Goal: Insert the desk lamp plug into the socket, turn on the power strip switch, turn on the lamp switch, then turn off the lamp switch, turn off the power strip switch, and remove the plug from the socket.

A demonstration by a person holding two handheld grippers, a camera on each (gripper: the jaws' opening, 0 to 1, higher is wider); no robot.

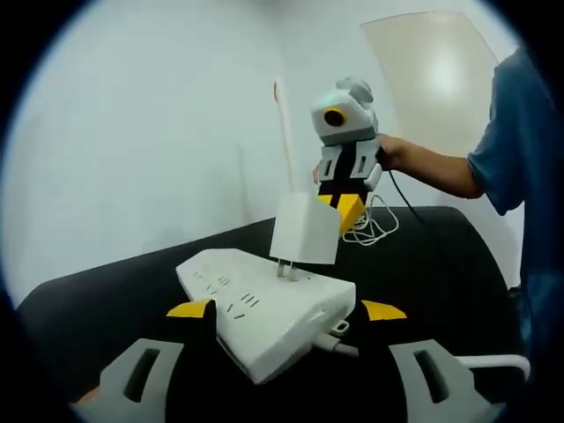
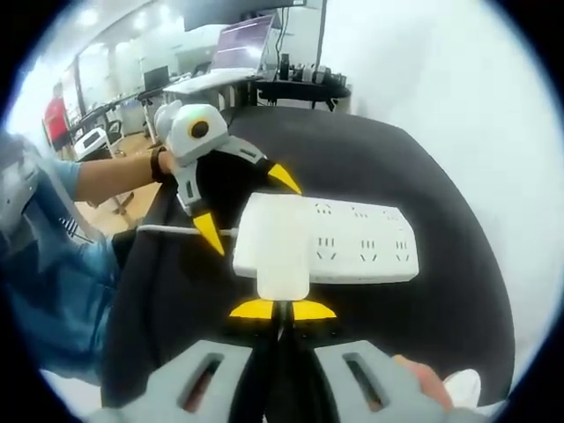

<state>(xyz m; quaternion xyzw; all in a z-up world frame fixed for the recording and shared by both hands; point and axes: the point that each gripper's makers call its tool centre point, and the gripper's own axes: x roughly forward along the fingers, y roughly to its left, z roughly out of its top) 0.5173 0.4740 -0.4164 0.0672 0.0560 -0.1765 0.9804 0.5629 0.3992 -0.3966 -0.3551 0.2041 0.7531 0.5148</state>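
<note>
One power strip (image 1: 264, 313) lies on the black table (image 1: 432, 256) between the left gripper's (image 1: 286, 310) spread jaws; one white plug (image 1: 305, 229), clamped in the right gripper (image 1: 344, 204), has prongs just entering a socket; one coiled cable (image 1: 374, 225) behind.
</note>
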